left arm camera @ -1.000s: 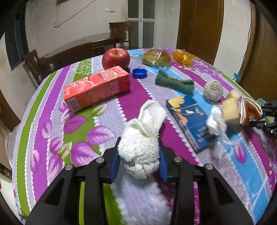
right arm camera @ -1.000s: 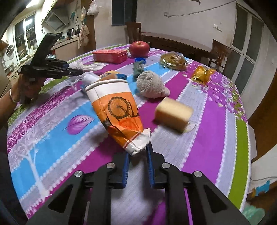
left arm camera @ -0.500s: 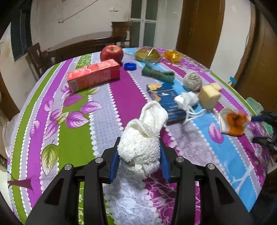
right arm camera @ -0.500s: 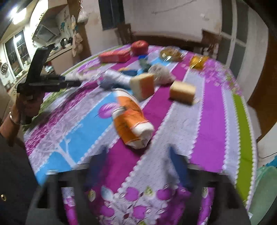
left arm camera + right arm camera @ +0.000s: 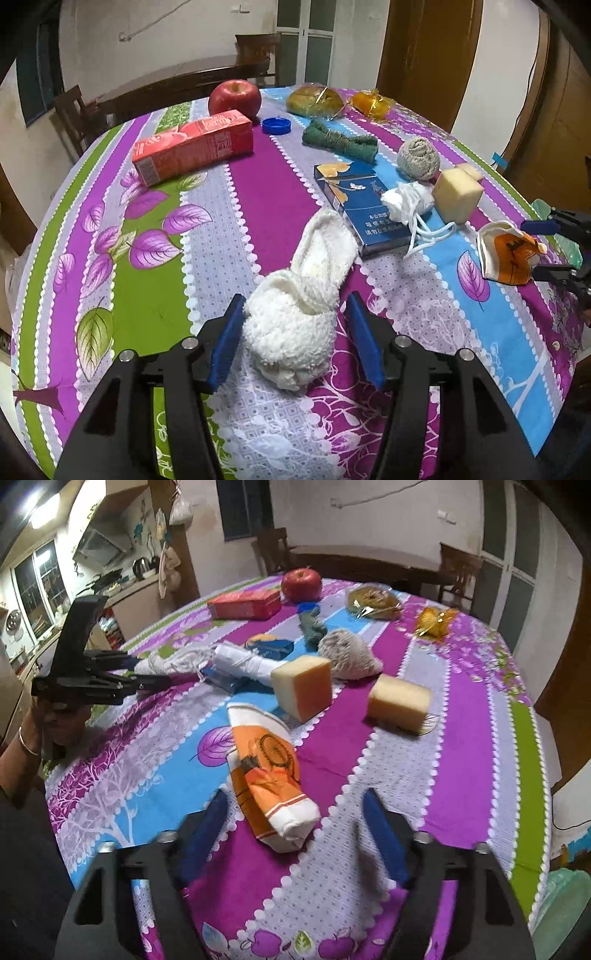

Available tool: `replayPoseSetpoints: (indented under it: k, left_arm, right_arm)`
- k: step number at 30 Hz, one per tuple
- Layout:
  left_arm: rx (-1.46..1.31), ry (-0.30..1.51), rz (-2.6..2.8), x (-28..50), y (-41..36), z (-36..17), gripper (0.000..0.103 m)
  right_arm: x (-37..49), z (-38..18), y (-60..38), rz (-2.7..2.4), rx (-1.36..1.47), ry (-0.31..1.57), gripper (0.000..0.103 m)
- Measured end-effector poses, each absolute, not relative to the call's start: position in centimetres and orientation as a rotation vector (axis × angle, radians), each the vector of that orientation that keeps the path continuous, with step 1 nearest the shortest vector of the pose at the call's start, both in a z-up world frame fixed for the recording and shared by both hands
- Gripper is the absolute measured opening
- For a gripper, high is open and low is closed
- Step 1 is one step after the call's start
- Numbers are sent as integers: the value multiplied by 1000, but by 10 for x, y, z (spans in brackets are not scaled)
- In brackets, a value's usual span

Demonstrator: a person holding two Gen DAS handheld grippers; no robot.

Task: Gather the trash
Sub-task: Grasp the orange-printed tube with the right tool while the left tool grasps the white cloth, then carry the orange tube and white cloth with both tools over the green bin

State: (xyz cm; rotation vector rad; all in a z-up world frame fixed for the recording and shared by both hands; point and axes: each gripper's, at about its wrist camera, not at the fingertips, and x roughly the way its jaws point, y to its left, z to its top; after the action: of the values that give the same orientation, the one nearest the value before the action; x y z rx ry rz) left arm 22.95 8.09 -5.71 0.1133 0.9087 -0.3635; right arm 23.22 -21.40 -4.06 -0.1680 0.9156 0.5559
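Tongs are standing wide on both sides, the left gripper (image 5: pixel 295 332) straddling the sock (image 5: pixel 295 325) and the right gripper (image 5: pixel 295 834) straddling the cup (image 5: pixel 269 775) beside the sponge (image 5: pixel 301 692), likely needing closure next.

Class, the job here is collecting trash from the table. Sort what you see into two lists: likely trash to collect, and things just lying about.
Likely trash:
crushed paper cup
crumpled tissue
blue bottle cap
yellow wrapper

Probably just lying about:
apple
juice carton
white towel
green cloth
two sponges
wrapped bun
blue box
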Motion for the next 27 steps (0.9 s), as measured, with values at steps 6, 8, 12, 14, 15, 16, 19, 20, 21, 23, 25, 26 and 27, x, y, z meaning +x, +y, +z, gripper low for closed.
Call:
replayPoseSetpoints:
  k: [6, 8, 12, 14, 15, 16, 19, 20, 21, 23, 25, 26, 27]
  left_arm:
    - [139, 905, -318, 226, 75, -58, 37]
    - [133, 902, -294, 224, 74, -57, 36]
    - [129, 892, -215, 220, 73, -53, 35]
    - [135, 865, -173, 218, 72, -46, 35]
    - [135, 853, -158, 216, 71, -42, 35]
    - [135, 845, -147, 216, 71, -39, 35]
    - [162, 802, -80, 213, 65, -28, 35]
    - [171, 787, -67, 212, 62, -25, 35]
    - [172, 778, -57, 211, 60, -22, 35]
    - [180, 763, -41, 210, 56, -18, 35]
    - [197, 749, -17, 210, 53, -17, 35]
    - [200, 746, -10, 209, 51, -16, 35]
    - [200, 745, -7, 209, 50, -15, 35]
  right_arm:
    - [240, -52, -207, 594, -116, 965, 41]
    - [236, -51, -205, 582, -125, 947, 37]
    - [227, -41, -202, 538, -131, 887, 32]
    - [224, -35, -203, 515, -113, 860, 30]
    - [223, -31, -204, 500, -93, 841, 28]
    - [221, -27, -205, 484, -81, 825, 25]
    - [217, -19, -208, 446, -50, 783, 20]
    - [215, -18, -208, 438, -41, 773, 20]
    - [214, -18, -208, 421, -40, 768, 20]
    - [212, -19, -209, 411, -31, 764, 20]
    - [209, -19, -211, 401, -20, 758, 20]
    - [207, -18, -212, 394, -19, 753, 20]
    - [205, -16, -214, 383, -16, 746, 20]
